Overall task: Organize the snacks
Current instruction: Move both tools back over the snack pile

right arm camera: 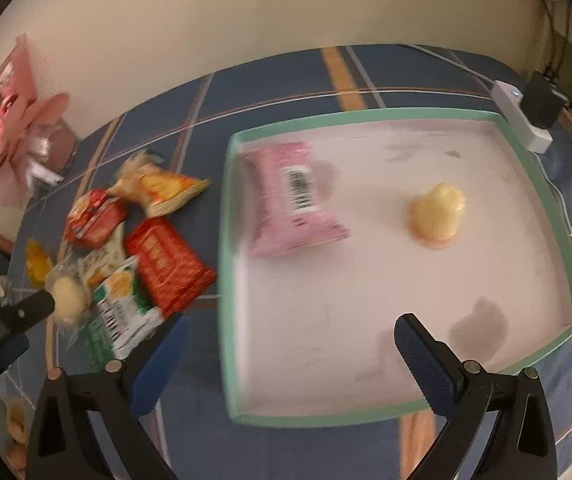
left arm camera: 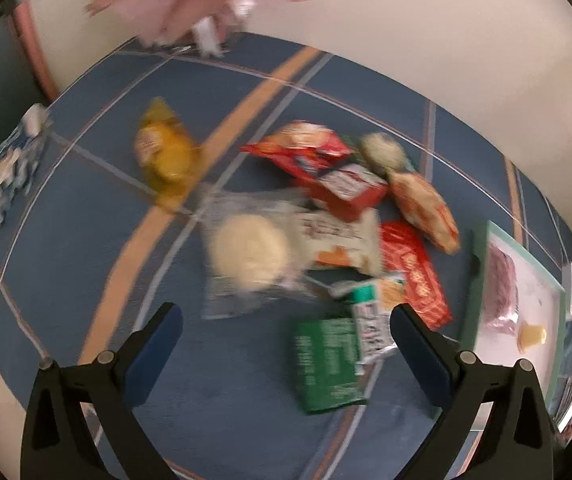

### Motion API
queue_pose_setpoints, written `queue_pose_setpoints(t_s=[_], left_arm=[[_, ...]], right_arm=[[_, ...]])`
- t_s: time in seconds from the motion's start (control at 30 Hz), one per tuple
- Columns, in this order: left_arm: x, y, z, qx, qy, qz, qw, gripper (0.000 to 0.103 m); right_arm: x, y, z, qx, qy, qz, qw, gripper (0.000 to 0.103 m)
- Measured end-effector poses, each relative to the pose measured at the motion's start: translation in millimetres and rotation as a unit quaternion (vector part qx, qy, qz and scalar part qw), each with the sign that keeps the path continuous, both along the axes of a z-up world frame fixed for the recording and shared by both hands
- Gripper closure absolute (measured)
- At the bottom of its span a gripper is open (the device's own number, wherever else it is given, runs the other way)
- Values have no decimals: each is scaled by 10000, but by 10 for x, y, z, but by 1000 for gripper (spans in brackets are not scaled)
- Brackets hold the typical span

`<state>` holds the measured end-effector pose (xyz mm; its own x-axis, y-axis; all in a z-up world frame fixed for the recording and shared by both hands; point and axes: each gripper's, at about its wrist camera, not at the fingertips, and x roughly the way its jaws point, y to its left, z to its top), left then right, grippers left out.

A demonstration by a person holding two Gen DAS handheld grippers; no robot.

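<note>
A heap of snack packets lies on the blue striped cloth. My left gripper [left arm camera: 286, 328] hangs open above it, nothing between its fingers; just ahead lie a green packet [left arm camera: 327, 364], a clear bag with a pale round bun [left arm camera: 250, 252] and a red packet [left arm camera: 415, 272]. A yellow packet [left arm camera: 166, 152] lies apart at the left. My right gripper [right arm camera: 286, 340] is open and empty over the near part of the mint-rimmed white tray [right arm camera: 541, 184]. In the tray lie a pink packet [right arm camera: 293, 200] and a small yellow jelly cup [right arm camera: 437, 212].
A pink bouquet [right arm camera: 10, 128] stands at the wall behind the heap. A white power strip with a black plug [right arm camera: 525, 112] lies at the tray's far right corner. A blue-white packet [left arm camera: 10, 168] lies at the cloth's left edge. The left gripper's finger [right arm camera: 18, 312] shows at far left.
</note>
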<state>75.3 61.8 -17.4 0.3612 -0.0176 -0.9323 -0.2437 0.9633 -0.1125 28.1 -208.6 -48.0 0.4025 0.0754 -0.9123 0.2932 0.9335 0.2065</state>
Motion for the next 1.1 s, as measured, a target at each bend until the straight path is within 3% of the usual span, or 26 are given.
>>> queue_pose_setpoints(t_s=[0.23, 0.33, 0.43, 0.6, 1.1], left_arm=[[-90, 283, -178, -280, 304, 288, 9987, 0], [-90, 312, -317, -304, 489, 384, 9976, 0], [-46, 306, -450, -363, 691, 448, 9959, 0], [-15, 359, -581, -368, 846, 683, 9934, 0], [105, 509, -647, -578, 818, 1001, 9899, 0]], right_arm=[[83, 431, -12, 429, 21, 310, 9986, 1], [145, 618, -55, 595, -7, 562, 9966, 6], [217, 779, -112, 519, 27, 802, 9954, 15], [343, 960, -150, 312, -43, 1139, 9930, 21], [628, 1287, -282, 27, -66, 1797, 9837, 46]])
